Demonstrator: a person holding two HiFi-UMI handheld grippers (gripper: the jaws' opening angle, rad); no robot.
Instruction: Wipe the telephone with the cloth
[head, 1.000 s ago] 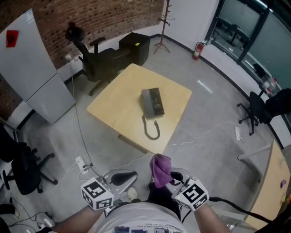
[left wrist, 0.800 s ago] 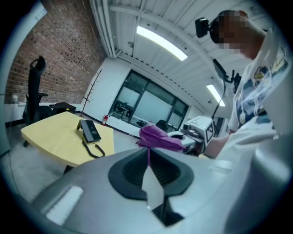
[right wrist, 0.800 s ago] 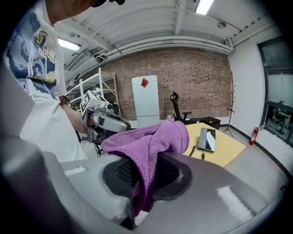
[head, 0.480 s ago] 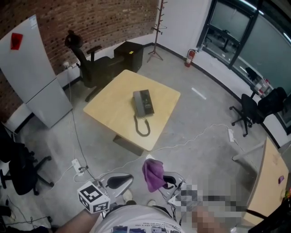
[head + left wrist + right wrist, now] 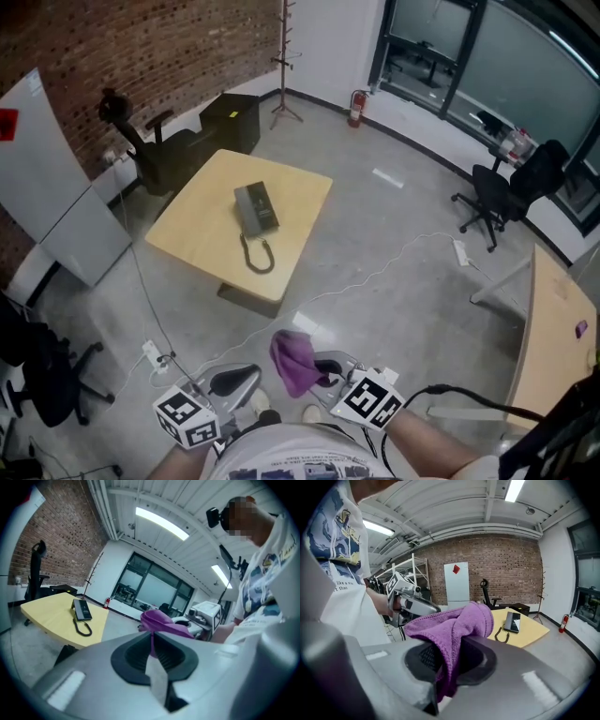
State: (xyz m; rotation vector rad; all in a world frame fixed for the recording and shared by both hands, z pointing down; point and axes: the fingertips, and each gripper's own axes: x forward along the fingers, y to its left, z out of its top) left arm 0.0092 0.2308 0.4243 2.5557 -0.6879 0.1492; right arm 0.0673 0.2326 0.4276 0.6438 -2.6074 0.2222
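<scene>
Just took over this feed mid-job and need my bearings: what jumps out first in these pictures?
The purple cloth stands out most, bunched and clamped in the right gripper close to the person's body, low in the head view. Across the concrete floor stands a pale wooden table carrying only the dark telephone, its cord looped toward the near edge. The left gripper is shut with nothing between its jaws.

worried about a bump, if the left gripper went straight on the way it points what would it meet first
Most likely the purple cloth clamped in the right gripper, which hangs right in that line; depth is unclear.
</scene>
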